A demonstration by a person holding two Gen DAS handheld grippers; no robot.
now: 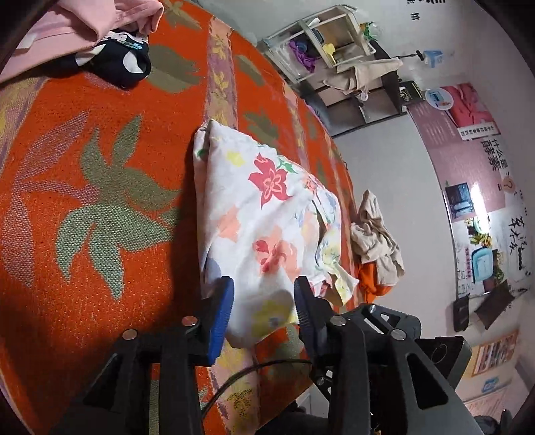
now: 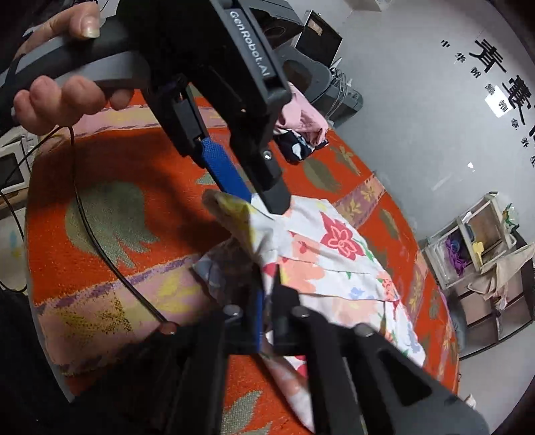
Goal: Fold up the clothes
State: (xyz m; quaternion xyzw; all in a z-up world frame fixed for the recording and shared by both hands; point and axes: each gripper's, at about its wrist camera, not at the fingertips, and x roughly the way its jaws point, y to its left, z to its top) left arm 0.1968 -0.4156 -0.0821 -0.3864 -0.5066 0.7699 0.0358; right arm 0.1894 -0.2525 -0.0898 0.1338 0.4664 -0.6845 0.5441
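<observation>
Cotton-looking and thin, the floral garment (image 1: 267,214) lay bunched into a rough, partly doubled bundle on the orange patterned cloth (image 1: 100,167) that covered the tabletop, near that cloth's edge. The left gripper (image 1: 264,294) stood at the garment's near end with its blue-padded jaws well apart, straddling the fabric. In its own view nothing was pinched, though the right wrist view showed its tips down at a raised yellow corner, so whether they touched the fabric could not be told. The right gripper (image 2: 267,301) had its jaws nearly closed on a fold at the near side of the garment, the fabric rising in a peak between them. A hand (image 2: 57,83) held the left gripper's handle above the garment. Beyond the garment, at the far end of the cloth, lay a pink garment (image 1: 83,23) and a dark printed one (image 1: 117,63); off the tabletop past the garment sat a beige heap (image 1: 378,241). By my judgement the floral piece would handle as light, limp and prone to slumping, neither slippery nor fragile. It seemed best taken at corners or along a hem, both layers pinched together, so a fold would stay straight. How far the folding had gone, the bundle alone did not settle.
</observation>
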